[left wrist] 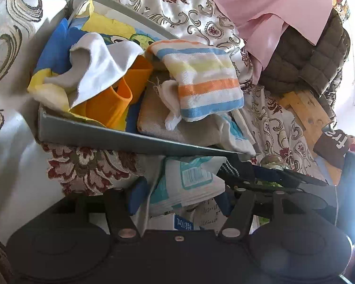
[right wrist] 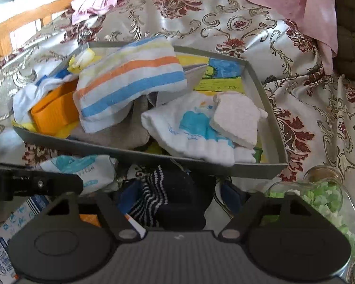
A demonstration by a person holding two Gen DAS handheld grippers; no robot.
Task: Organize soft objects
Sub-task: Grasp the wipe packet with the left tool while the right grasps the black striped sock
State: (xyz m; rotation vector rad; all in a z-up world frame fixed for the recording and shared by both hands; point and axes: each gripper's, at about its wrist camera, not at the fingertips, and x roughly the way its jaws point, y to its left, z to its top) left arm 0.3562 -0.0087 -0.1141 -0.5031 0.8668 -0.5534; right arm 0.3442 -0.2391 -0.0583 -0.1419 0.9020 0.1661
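A grey tray (left wrist: 106,132) (right wrist: 130,151) on the patterned bedspread holds a striped towel (left wrist: 208,85) (right wrist: 130,80), a white cloth (left wrist: 101,64), an orange cloth (left wrist: 111,101) (right wrist: 54,111), a whale-print cloth (right wrist: 196,130) and a pink pad (right wrist: 236,120). In front of the tray, my left gripper (left wrist: 179,198) (right wrist: 35,184) is shut on a white and teal tissue pack (left wrist: 191,179) (right wrist: 82,168), its blue pads against the pack's sides. My right gripper (right wrist: 177,196) straddles a navy striped sock (right wrist: 163,196) (left wrist: 229,168); a gap shows at the right pad, so it stands open.
A tipped glass jar of green bits (right wrist: 324,196) (left wrist: 272,161) lies right of the right gripper. A printed carton (right wrist: 11,224) (left wrist: 177,222) sits near the left gripper. Pink cloth (left wrist: 272,4) and a brown quilted cover (left wrist: 307,66) lie behind; a brown sleeve (left wrist: 331,142) shows.
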